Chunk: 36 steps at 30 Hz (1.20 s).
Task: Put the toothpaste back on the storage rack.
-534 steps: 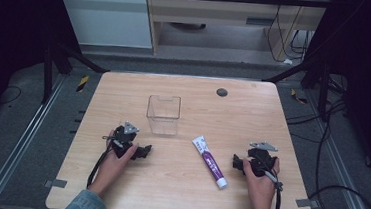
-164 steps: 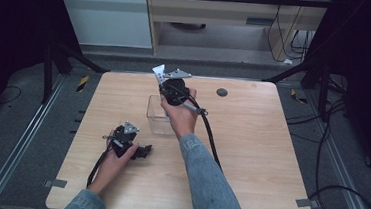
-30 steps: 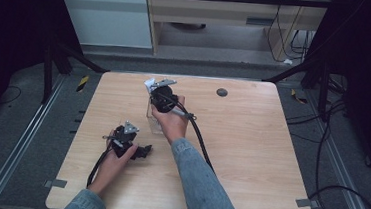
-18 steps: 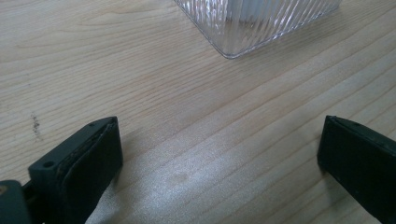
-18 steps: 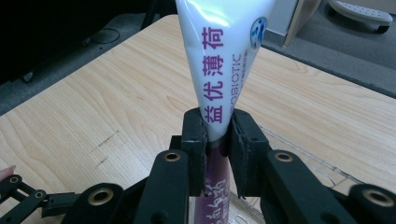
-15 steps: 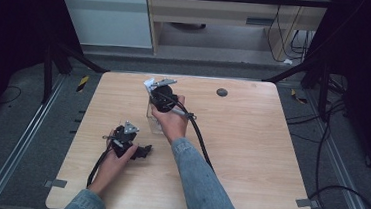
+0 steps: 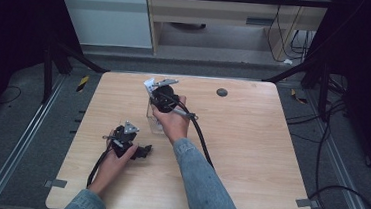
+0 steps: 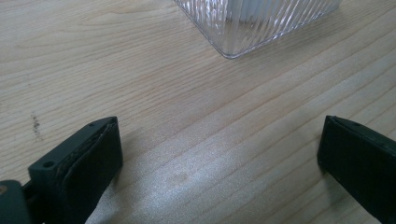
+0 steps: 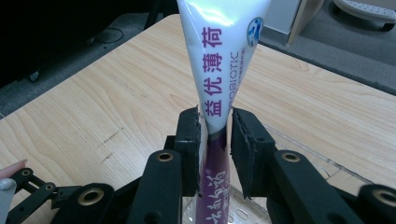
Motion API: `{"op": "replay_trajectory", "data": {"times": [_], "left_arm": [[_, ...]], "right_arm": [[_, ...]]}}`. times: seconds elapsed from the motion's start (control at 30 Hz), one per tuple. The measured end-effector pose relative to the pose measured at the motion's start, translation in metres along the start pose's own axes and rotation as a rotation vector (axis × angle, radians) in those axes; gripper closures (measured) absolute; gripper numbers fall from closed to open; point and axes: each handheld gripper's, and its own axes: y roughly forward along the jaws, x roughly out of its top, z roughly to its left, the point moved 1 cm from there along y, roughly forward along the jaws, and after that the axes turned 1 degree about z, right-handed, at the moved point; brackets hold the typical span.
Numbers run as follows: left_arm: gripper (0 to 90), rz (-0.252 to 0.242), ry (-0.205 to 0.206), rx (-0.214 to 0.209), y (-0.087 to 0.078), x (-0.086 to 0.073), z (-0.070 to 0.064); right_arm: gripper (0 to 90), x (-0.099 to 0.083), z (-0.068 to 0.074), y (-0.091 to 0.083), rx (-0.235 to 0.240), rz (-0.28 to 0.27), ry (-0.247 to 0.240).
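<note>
While my right gripper [image 9: 215, 135] clamps the toothpaste tube [image 9: 219, 70], now lowered into the clear box [image 7: 153, 119], my left gripper [image 8: 219, 154] rests agape.

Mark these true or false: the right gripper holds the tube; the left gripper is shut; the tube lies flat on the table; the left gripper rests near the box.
1. The right gripper holds the tube. True.
2. The left gripper is shut. False: its jaws stand wide apart, with nothing between them.
3. The tube lies flat on the table. False: it is clamped upright over the box.
4. The left gripper rests near the box. True.
</note>
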Motion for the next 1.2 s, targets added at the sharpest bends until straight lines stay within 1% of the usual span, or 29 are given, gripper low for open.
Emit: {"op": "replay_trajectory", "data": {"times": [0.2,0.53,0.6,0.87,0.97,1.1,1.2], "left_arm": [[0.0,0.000,0.000,0.000,0.000,0.000,0.000],[0.0,0.000,0.000,0.000,0.000,0.000,0.000],[0.0,0.000,0.000,0.000,0.000,0.000,0.000],[0.0,0.000,0.000,0.000,0.000,0.000,0.000],[0.0,0.000,0.000,0.000,0.000,0.000,0.000],[0.0,0.000,0.000,0.000,0.000,0.000,0.000],[0.0,0.000,0.000,0.000,0.000,0.000,0.000]], "right_arm": [[71.4,-0.001,-0.001,-0.001,-0.002,0.001,0.002],[64.7,-0.002,-0.002,-0.005,-0.010,-0.012,0.006],[64.7,-0.002,-0.003,-0.006,-0.013,-0.013,0.001],[62.4,-0.003,-0.004,-0.009,-0.015,-0.018,0.004],[59.9,-0.003,-0.002,-0.013,-0.012,-0.028,0.002],[57.3,-0.003,0.000,-0.015,-0.021,-0.035,-0.016],[55.0,-0.003,0.000,-0.017,-0.027,-0.040,-0.018]]}}
